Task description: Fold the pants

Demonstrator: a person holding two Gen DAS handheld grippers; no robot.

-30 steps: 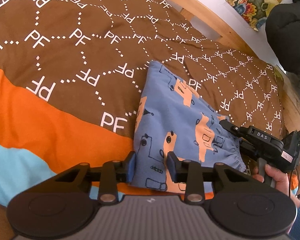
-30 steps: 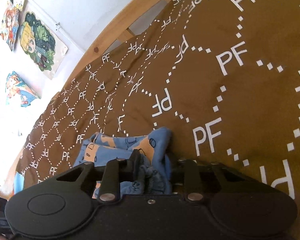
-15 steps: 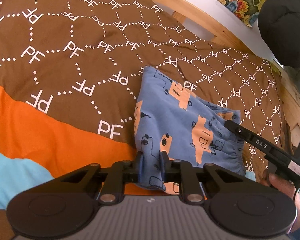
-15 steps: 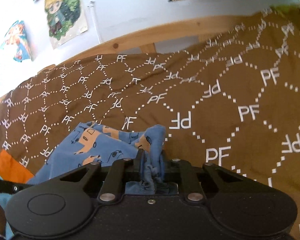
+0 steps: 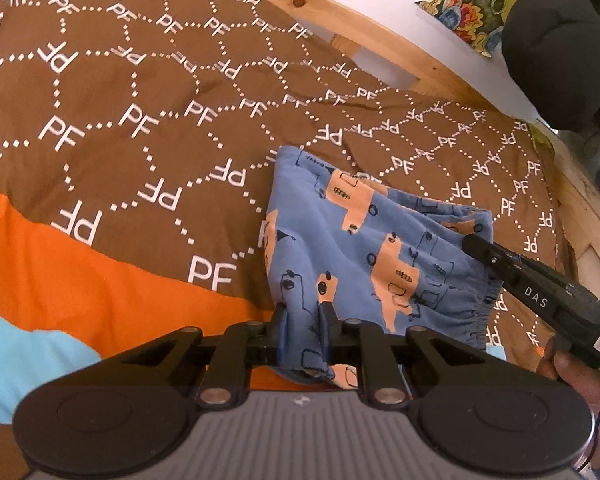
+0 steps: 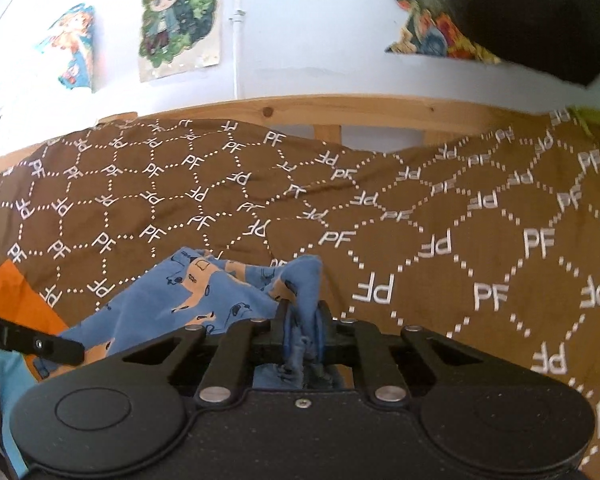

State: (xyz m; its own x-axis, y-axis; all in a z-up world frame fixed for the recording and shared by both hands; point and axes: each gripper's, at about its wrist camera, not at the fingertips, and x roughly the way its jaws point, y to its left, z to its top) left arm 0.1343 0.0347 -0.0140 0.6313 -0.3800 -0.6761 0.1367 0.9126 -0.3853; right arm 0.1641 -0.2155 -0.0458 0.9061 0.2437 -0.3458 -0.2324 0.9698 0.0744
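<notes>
The blue pants [image 5: 352, 240] with orange truck prints lie folded on the brown bedspread [image 5: 140, 100]. My left gripper [image 5: 303, 312] is shut on the pants' near edge. My right gripper [image 6: 302, 312] is shut on a bunched corner of the pants [image 6: 204, 292] at the waistband side. The right gripper also shows in the left wrist view [image 5: 470, 242], at the pants' right edge. The left gripper's finger shows in the right wrist view [image 6: 40, 346] at the far left.
The bedspread has an orange band [image 5: 80, 276] and a light blue part [image 5: 16, 356] near me. A wooden bed frame [image 6: 340, 110] runs along the white wall with posters [image 6: 180, 16]. A black cushion [image 5: 560, 52] sits at the bed's far right.
My left gripper has closed on the pants' near edge. My right gripper, holding its corner, has swung round and lifted, so the wall and bed frame have come into its view.
</notes>
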